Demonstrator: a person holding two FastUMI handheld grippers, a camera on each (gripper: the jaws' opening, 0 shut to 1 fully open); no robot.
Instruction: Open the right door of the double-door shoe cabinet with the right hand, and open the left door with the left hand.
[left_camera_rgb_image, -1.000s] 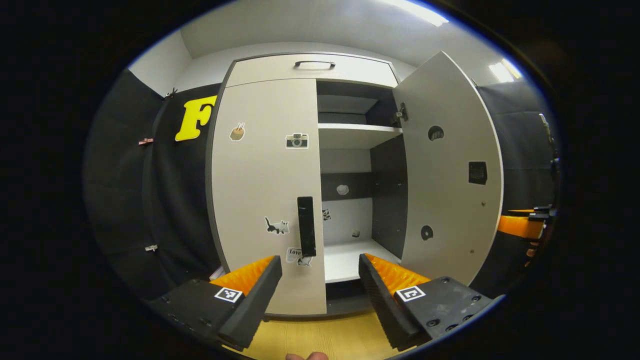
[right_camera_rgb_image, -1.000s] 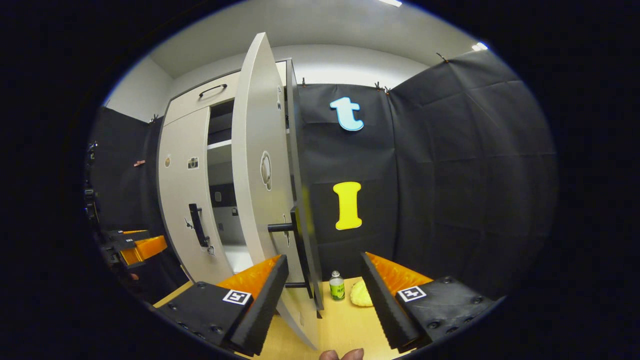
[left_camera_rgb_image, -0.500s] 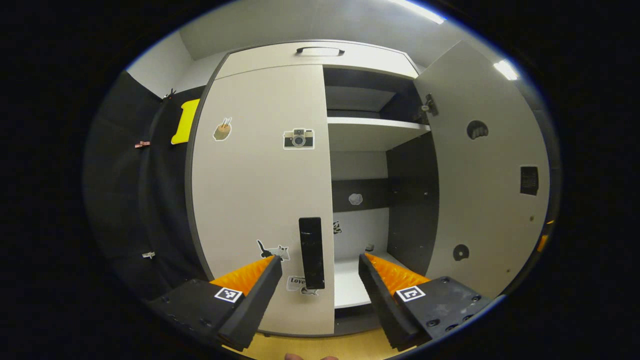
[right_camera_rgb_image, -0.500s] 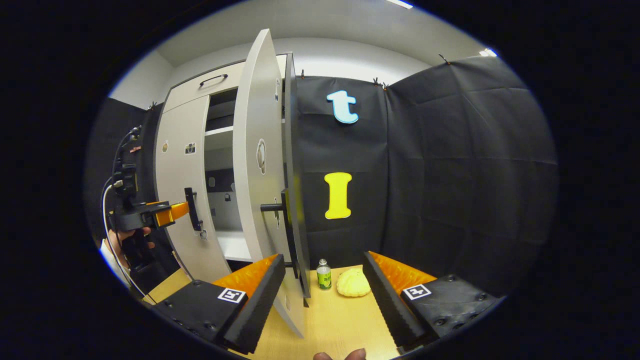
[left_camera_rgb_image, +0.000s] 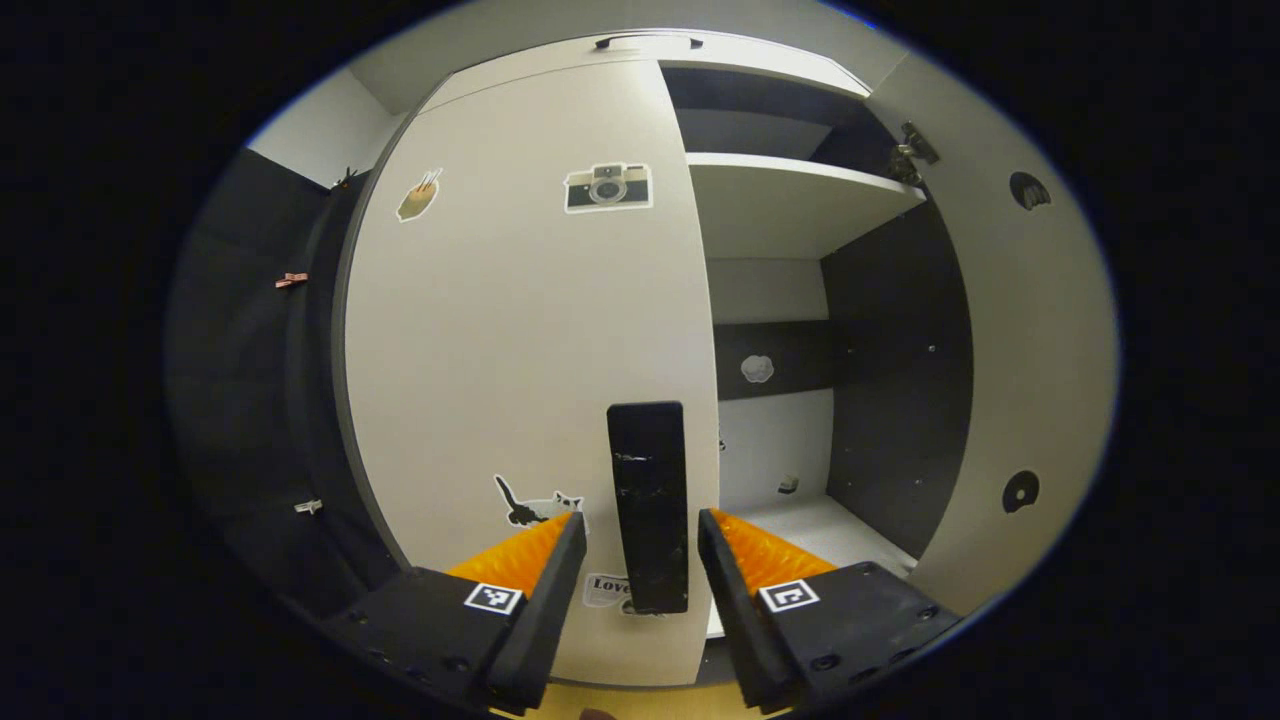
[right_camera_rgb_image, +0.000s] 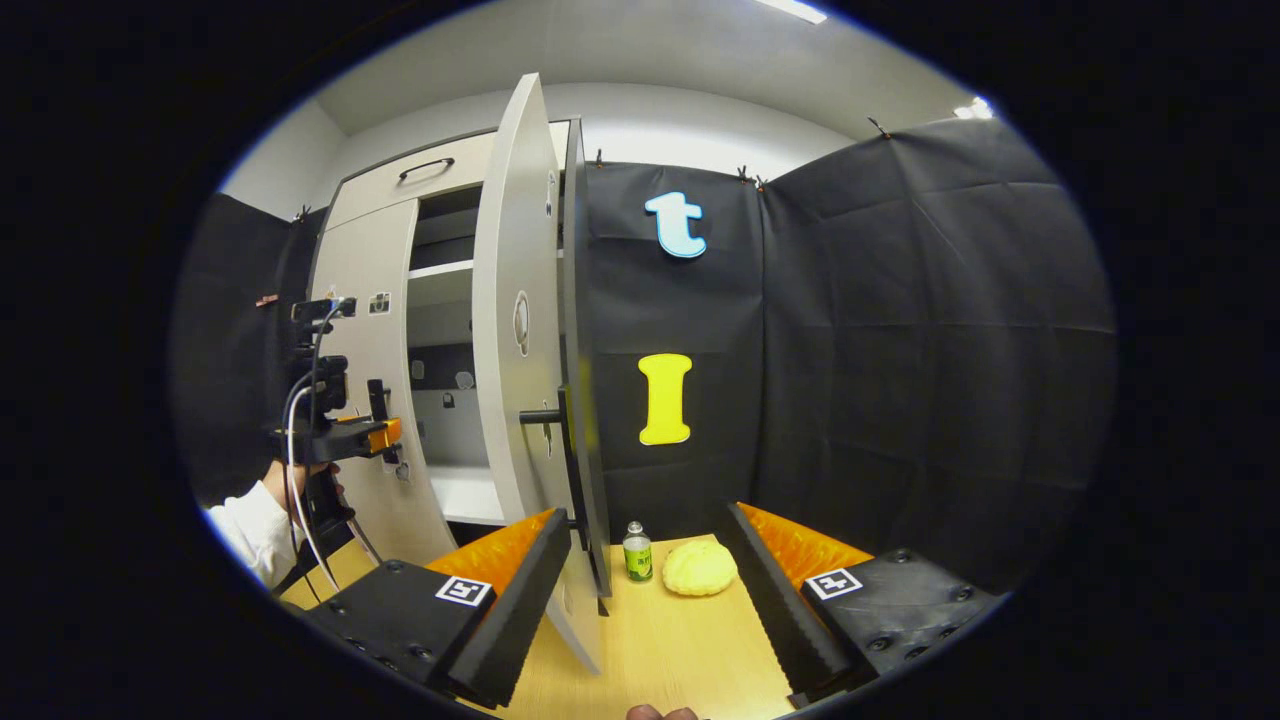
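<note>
The pale left door (left_camera_rgb_image: 520, 330), with small stickers on it, is closed. Its black vertical handle (left_camera_rgb_image: 648, 480) stands between the fingers of my left gripper (left_camera_rgb_image: 640, 520), which is open, with a narrow gap on each side. The right door (left_camera_rgb_image: 1020, 330) is swung wide open, showing the shelves (left_camera_rgb_image: 790, 200). In the right gripper view the right door (right_camera_rgb_image: 515, 340) is edge-on, and its black handle (right_camera_rgb_image: 572, 450) is just above my left finger. My right gripper (right_camera_rgb_image: 648, 512) is open and holds nothing. The left gripper (right_camera_rgb_image: 340, 435) shows far off at the left door (right_camera_rgb_image: 365, 260).
A small green bottle (right_camera_rgb_image: 636, 552) and a yellow lumpy object (right_camera_rgb_image: 700, 568) sit on the wooden floor (right_camera_rgb_image: 660, 650) right of the open door. Black cloth walls (right_camera_rgb_image: 900, 350) close the booth. A hand in a white sleeve (right_camera_rgb_image: 250, 520) holds the left gripper.
My left gripper has moved in close to the left door, and its fingers have narrowed around the handle. The right gripper has barely shifted; the right door stays open.
</note>
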